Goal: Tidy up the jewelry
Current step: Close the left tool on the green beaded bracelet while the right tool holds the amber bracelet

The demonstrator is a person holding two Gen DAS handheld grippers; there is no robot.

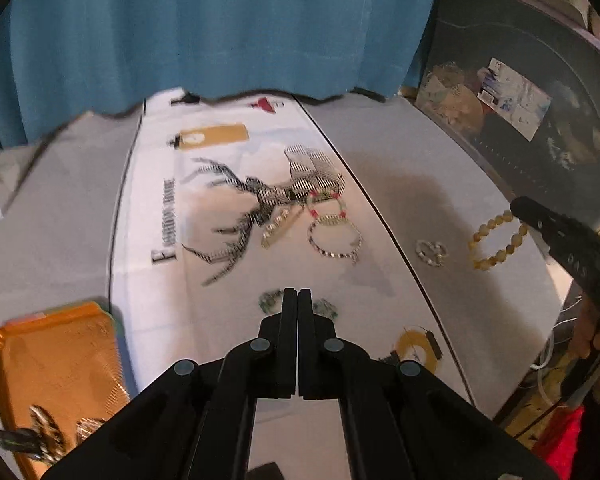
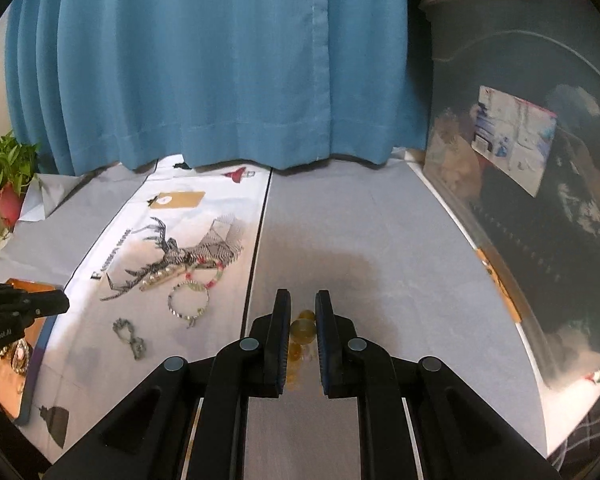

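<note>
My left gripper (image 1: 298, 294) is shut with nothing between its fingers. It hangs above the white deer-print cloth (image 1: 220, 280), and a dark green chain (image 1: 270, 300) lies on the cloth past its tips. An amber bead bracelet (image 2: 302, 328) is pinched in my right gripper (image 2: 303, 300), which is shut on it and lifted off the grey cloth. In the left wrist view this amber bead bracelet (image 1: 496, 240) dangles from the right gripper (image 1: 520, 210). A silver bracelet (image 1: 334, 240), a pearl clip (image 1: 278, 228) and a red-and-green bead bracelet (image 1: 326, 204) lie on the deer print.
An orange tray (image 1: 56, 368) at the near left holds several jewelry pieces (image 1: 44, 432). A small silver piece (image 1: 432, 254) lies on the grey cloth. A dark storage bin (image 2: 540, 220) lines the right side, a blue curtain (image 2: 220, 60) the back, a potted plant (image 2: 4, 176) the far left.
</note>
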